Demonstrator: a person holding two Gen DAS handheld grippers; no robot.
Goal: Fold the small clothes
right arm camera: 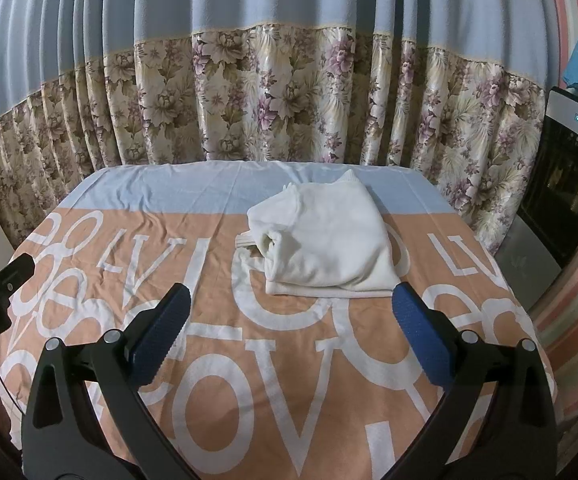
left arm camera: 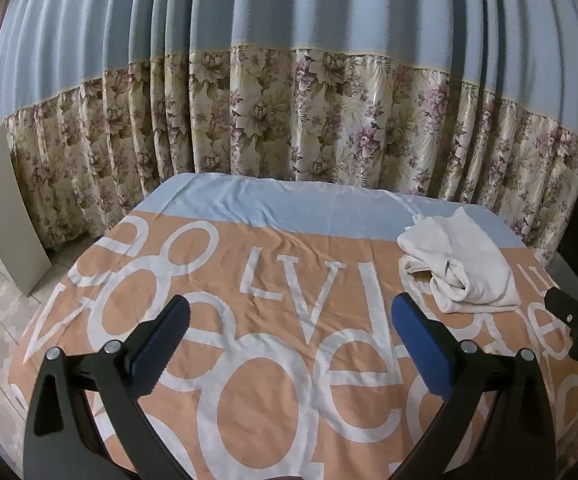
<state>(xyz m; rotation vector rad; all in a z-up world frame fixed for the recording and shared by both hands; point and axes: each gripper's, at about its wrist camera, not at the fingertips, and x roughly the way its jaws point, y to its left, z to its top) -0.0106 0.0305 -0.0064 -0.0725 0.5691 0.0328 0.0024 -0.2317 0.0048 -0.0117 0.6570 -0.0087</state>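
- Left wrist view: left gripper (left arm camera: 289,338) jaws wide, empty, above printed tablecloth (left arm camera: 217,280); cream folded garment (left arm camera: 459,266) towards far right corner, well apart.
- Right wrist view: right gripper (right arm camera: 291,328) jaws wide, empty; garment (right arm camera: 325,240) just ahead, near far edge.
- Step, judged: fold apparently done, or another pending; next, reach for a hem.

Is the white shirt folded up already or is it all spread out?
Folded. The white shirt lies in a small bundle with layered edges and a rolled bit in front, on the orange sheet. Neither gripper touches it.

The orange and pale blue cotton table cover (right arm camera: 209,380) carries big white letters; "LV" is readable, also "OV".
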